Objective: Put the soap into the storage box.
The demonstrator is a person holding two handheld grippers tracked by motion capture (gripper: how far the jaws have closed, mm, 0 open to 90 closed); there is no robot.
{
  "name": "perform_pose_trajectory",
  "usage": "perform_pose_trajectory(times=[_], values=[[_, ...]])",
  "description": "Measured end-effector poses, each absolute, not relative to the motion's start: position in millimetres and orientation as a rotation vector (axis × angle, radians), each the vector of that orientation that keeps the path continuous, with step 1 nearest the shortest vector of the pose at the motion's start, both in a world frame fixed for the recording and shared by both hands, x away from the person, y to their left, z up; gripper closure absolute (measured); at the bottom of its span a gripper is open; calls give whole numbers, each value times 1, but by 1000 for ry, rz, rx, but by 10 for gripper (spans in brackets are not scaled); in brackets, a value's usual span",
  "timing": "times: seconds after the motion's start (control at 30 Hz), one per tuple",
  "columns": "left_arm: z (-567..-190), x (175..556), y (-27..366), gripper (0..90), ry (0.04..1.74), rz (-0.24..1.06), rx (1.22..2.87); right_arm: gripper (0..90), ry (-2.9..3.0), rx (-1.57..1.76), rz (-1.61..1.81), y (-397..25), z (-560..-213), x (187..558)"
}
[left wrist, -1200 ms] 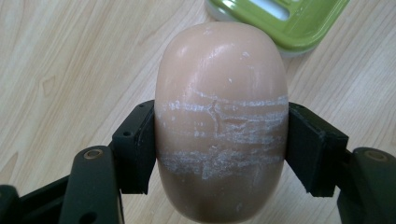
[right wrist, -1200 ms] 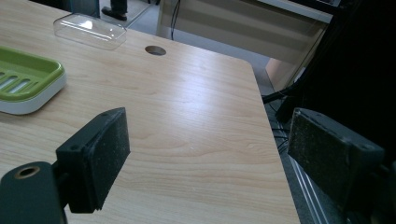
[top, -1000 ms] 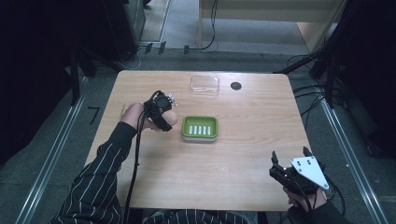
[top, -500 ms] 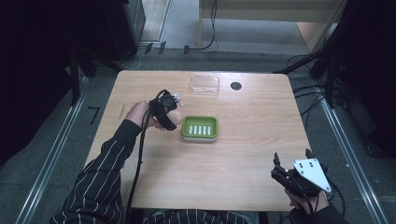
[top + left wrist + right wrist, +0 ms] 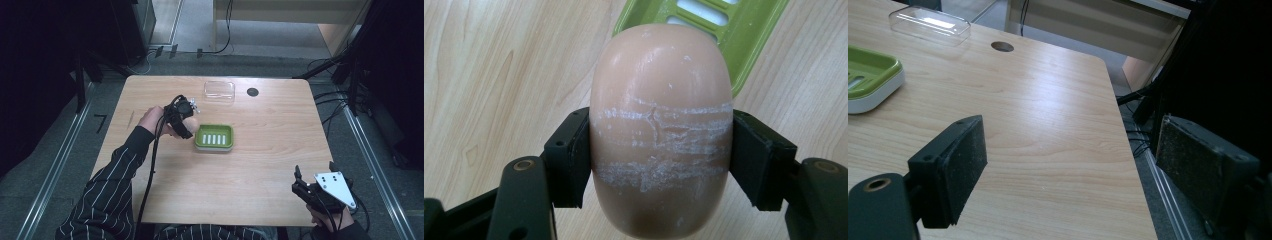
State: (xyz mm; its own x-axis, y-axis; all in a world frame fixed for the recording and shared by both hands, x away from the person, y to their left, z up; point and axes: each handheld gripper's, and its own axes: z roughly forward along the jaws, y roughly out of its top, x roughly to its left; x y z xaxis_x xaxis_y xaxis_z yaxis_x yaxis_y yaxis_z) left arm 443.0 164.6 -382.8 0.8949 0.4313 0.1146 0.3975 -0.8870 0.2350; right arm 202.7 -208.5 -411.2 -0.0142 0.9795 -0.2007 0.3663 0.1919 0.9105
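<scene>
While the left claw grips a pinkish soap by its two long sides, the bar hangs over bare wood just beside the near-left corner of the green dish. White scuffed bands cross the soap's middle where the jaws press it. Seen from the high view, that left claw sits just left of the dish, held by a hand whose striped sleeve reaches in from the near-left edge of the table. The dish has a green top with a row of white slots and a white base; nothing lies in it.

Beyond the dish, near the far edge, rests a clear lid, and to the lid's right is a round hole in the tabletop.

Well apart from the dish, at the near-right corner, the right claw hangs with its jaws spread wide and nothing between them. Its own view shows the two pads parted, with the dish at far left, the lid behind it, and the hole right of the lid.
</scene>
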Motion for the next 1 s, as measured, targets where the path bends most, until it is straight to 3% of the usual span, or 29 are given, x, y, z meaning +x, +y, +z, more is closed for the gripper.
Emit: perform_pose_trajectory(times=[1.0], values=[[-383,446,139,336,491,256,2853,136,1523,1353,820,-215,-412,195]])
